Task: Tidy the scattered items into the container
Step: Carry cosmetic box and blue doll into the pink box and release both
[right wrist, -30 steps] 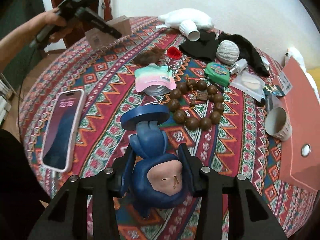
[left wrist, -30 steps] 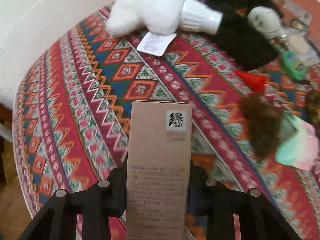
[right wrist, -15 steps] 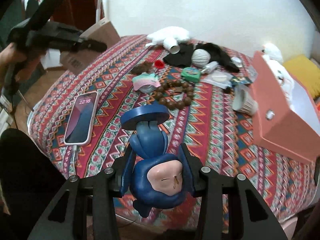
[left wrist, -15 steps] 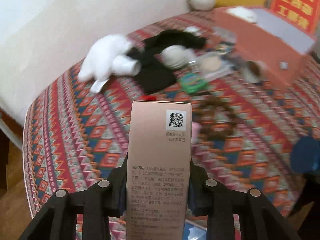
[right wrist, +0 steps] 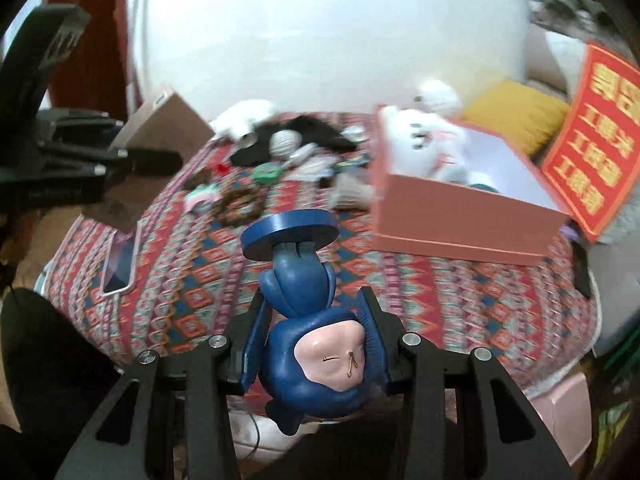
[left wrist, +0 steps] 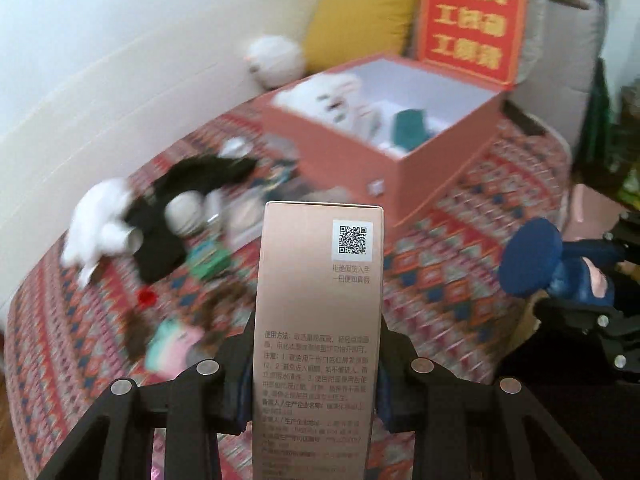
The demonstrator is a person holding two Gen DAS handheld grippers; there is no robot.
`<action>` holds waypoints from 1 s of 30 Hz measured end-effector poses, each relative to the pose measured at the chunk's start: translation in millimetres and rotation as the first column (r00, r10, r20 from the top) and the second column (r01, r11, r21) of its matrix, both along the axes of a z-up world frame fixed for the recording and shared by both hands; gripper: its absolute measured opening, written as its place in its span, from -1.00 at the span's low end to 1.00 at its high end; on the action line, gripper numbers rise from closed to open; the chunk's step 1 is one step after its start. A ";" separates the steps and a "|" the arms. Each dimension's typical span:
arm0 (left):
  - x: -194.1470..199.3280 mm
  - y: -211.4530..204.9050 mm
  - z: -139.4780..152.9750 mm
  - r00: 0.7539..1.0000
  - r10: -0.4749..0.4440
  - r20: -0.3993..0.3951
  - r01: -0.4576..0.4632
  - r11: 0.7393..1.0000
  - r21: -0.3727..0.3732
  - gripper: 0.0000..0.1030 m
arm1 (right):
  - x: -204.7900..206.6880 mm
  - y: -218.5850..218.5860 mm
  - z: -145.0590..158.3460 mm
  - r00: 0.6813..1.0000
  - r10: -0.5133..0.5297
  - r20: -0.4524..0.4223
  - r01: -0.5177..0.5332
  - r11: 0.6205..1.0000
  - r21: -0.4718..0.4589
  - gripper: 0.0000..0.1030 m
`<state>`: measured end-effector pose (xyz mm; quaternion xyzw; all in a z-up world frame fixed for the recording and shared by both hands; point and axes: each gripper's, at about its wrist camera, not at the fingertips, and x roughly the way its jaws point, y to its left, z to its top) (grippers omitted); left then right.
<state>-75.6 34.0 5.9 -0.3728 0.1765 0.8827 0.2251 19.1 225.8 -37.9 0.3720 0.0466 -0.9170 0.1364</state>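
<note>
My left gripper [left wrist: 316,364] is shut on a tall rose-gold carton [left wrist: 316,320] with a QR code, held in the air above the patterned table. My right gripper [right wrist: 316,336] is shut on a blue figurine [right wrist: 308,312], which points base-forward with its round stand ahead. The open pink box [left wrist: 352,160] [right wrist: 460,220] stands at the far right of the table, with a white plush [left wrist: 332,96] [right wrist: 432,144] and a teal item [left wrist: 410,130] inside. From the left wrist view the figurine [left wrist: 560,264] shows at the right edge.
Scattered on the cloth are a white plush with a cup [left wrist: 100,224], black fabric [left wrist: 184,200], a yarn ball [right wrist: 284,142], a green case [left wrist: 208,262], a bead bracelet [right wrist: 240,204], a pastel pouch [left wrist: 172,344] and a phone [right wrist: 118,262]. The red lid [right wrist: 588,168] leans behind the box.
Both grippers have lifted and swung right toward the pink box, whose open inside now shows. Each keeps its grip on its item.
</note>
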 end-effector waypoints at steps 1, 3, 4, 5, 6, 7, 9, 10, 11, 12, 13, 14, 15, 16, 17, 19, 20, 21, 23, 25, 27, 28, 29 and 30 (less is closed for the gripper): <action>-1.9 10.7 1.5 1.000 -0.015 0.002 0.015 1.000 0.007 -0.28 | 1.1 11.1 3.5 1.000 -0.022 -0.008 0.022 1.000 -0.002 -0.10; -6.1 36.0 5.0 0.998 -0.056 0.001 0.056 0.998 0.015 -0.28 | 1.9 34.6 11.2 0.997 -0.066 -0.025 0.066 0.998 -0.003 -0.10; -9.0 49.7 7.7 0.997 -0.077 0.000 0.077 0.997 0.020 -0.28 | 1.5 46.1 14.9 0.996 -0.087 -0.032 0.087 0.996 -0.002 -0.10; -12.3 63.6 10.8 0.995 -0.097 -0.001 0.097 0.995 0.025 -0.28 | 0.1 57.6 18.5 0.994 -0.105 -0.039 0.105 0.994 0.001 -0.10; -15.7 77.5 13.9 0.993 -0.117 -0.002 0.117 0.993 0.031 -0.28 | -1.2 69.0 22.0 0.991 -0.124 -0.046 0.124 0.992 0.003 -0.10; -18.2 89.1 17.0 0.991 -0.131 -0.005 0.131 0.991 0.036 -0.28 | -2.9 78.9 25.3 0.989 -0.139 -0.052 0.140 0.990 0.004 -0.10; -28.4 114.2 26.2 0.988 -0.156 -0.015 0.156 0.986 0.052 -0.28 | -11.7 100.1 35.6 0.983 -0.168 -0.070 0.169 0.986 0.008 -0.10; -33.5 124.8 30.4 0.986 -0.164 -0.019 0.165 0.985 0.058 -0.28 | -16.8 111.4 41.5 0.980 -0.182 -0.081 0.183 0.983 0.009 -0.10; -41.3 136.9 35.9 0.985 -0.171 -0.027 0.172 0.983 0.065 -0.28 | -24.7 120.7 47.3 0.977 -0.191 -0.091 0.193 0.981 0.009 -0.10; -49.8 148.2 41.3 0.984 -0.174 -0.035 0.176 0.982 0.072 -0.28 | -35.2 128.2 53.1 0.975 -0.196 -0.102 0.198 0.980 0.008 -0.10; -57.8 157.1 45.7 0.984 -0.175 -0.039 0.177 0.981 0.078 -0.28 | -45.7 135.7 58.8 0.973 -0.201 -0.112 0.203 0.979 0.007 -0.10; -68.0 164.7 50.2 0.984 -0.173 -0.043 0.176 0.981 0.085 -0.28 | -56.2 143.2 64.6 0.971 -0.205 -0.123 0.208 0.978 0.006 -0.10; -79.4 171.9 54.8 0.984 -0.169 -0.048 0.173 0.981 0.090 -0.28 | -66.8 150.6 70.4 0.969 -0.210 -0.133 0.213 0.977 0.005 -0.10; -90.8 179.1 59.4 0.985 -0.166 -0.052 0.170 0.981 0.095 -0.28 | -77.3 158.1 76.1 0.966 -0.215 -0.144 0.217 0.976 0.004 -0.10; -104.5 186.2 63.5 0.985 -0.162 -0.057 0.167 0.981 0.100 -0.28 | -87.8 165.6 81.9 0.963 -0.219 -0.154 0.222 0.975 0.003 -0.10; -129.3 196.6 67.1 0.986 -0.158 -0.048 0.162 0.980 0.112 -0.28 | -109.9 177.9 91.3 0.959 -0.227 -0.170 0.230 0.973 -0.001 -0.10; -141.9 201.4 67.6 0.987 -0.153 -0.045 0.158 0.981 0.115 -0.28 | -123.8 180.7 92.6 0.959 -0.227 -0.169 0.230 0.973 -0.006 -0.10; -154.7 205.8 66.4 0.988 -0.147 -0.043 0.151 0.982 0.114 -0.28 | -140.1 184.5 92.5 0.960 -0.227 -0.166 0.229 0.973 -0.011 -0.10; -180.3 213.0 61.0 0.990 -0.135 -0.033 0.138 0.984 0.114 -0.28 | -174.4 191.0 89.5 0.962 -0.225 -0.154 0.225 0.974 -0.019 -0.10; -201.9 216.2 52.9 0.992 -0.124 -0.015 0.125 0.985 0.117 -0.28 | -206.2 190.7 80.9 0.965 -0.222 -0.138 0.222 0.975 -0.017 -0.10; -224.0 217.5 40.8 0.993 -0.115 0.003 0.114 0.987 0.117 -0.27 | -238.8 190.9 69.4 0.969 -0.217 -0.120 0.218 0.976 -0.012 -0.10; -232.3 217.6 35.4 0.994 -0.112 0.011 0.110 0.987 0.118 -0.26 | -253.6 190.2 62.6 0.970 -0.216 -0.115 0.216 0.976 -0.010 -0.10; -241.6 218.1 28.6 0.994 -0.109 0.018 0.106 0.987 0.119 -0.22 | -266.7 188.7 55.2 0.970 -0.215 -0.113 0.215 0.976 -0.008 -0.09; -249.3 218.2 22.9 0.994 -0.106 0.023 0.103 0.987 0.123 -0.20 | -279.0 187.5 48.2 0.970 -0.217 -0.112 0.218 0.976 0.002 -0.09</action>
